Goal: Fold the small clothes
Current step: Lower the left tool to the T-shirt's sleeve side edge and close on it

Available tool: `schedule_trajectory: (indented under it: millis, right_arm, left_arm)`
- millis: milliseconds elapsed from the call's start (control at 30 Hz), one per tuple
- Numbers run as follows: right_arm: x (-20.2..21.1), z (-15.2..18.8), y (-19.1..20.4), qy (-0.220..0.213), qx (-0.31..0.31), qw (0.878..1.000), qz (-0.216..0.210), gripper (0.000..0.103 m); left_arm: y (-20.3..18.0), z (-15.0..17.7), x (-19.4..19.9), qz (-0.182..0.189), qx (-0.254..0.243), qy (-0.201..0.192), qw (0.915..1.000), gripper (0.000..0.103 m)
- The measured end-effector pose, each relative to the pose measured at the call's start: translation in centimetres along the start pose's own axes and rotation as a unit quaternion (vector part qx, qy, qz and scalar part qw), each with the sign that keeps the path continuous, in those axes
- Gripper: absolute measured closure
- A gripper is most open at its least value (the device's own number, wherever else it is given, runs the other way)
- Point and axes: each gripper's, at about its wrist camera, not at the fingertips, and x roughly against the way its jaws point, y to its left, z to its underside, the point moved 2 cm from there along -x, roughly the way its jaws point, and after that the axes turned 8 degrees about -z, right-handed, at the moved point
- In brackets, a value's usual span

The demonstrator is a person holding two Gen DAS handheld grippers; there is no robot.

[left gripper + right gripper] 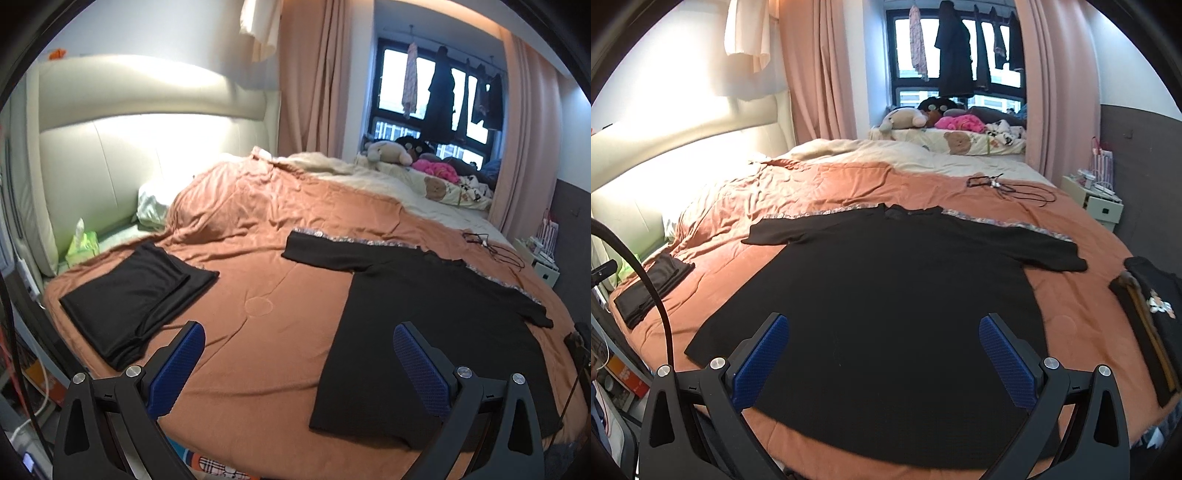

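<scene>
Black knit: the unfolded T-shirt (886,295) lies flat on the orange bedspread (251,229), collar at the far side, hem at the near edge, both short sleeves stretched out left and right.
Left gripper (299,354): fingers spread wide with nothing between them, held above bare bedspread, just left of the shirt's left side edge.
Right gripper (882,354): fingers spread wide and empty, held over the lower middle of the shirt body.
Step in hand, as I judge it: the first fold of this shirt has not begun; both tools are poised to take hold.
How to do it well: pinch one side at two places, sleeve seam and hem corner, so the edge lifts as one straight line; carry it across toward the centre and lay it down without dragging the cloth beneath.
Handling: the fabric looks thin and limp, so a single-point pinch would probably let it sag and wrinkle.
Risk: catching the bedspread along with the shirt.
Finished piece: a folded black garment (136,295) rests at the far left of the bed.
Waiting pile: dark clothes (1148,317) sit at the right edge.
Keep clear: a black cable (1008,186) far beyond the collar.
</scene>
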Motion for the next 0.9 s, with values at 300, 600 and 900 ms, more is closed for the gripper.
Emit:
schedule_trajectory:
  millis: [300,600,900]
  right_arm:
    - [-5.9,-2.9,-0.9,0.015,-0.001,1.0,-0.021,0.005]
    - [-11.7,-6.4,-2.4,0.043,0.001,0.998,-0.039,0.008]
    - [-18.3,-9.9,-3.1,0.084,-0.003,0.995,-0.054,0.024]
  left_arm:
    - [1.0,-2.0,-8.9,0.032,0.049,0.071,0.9958,0.035]
    - [-0.6,-4.8,-16.4,0.046,0.049,0.105,0.9922,0.038]
    - [-2.0,-7.7,-26.1,0.055,0.052,0.154,0.9852,0.042]
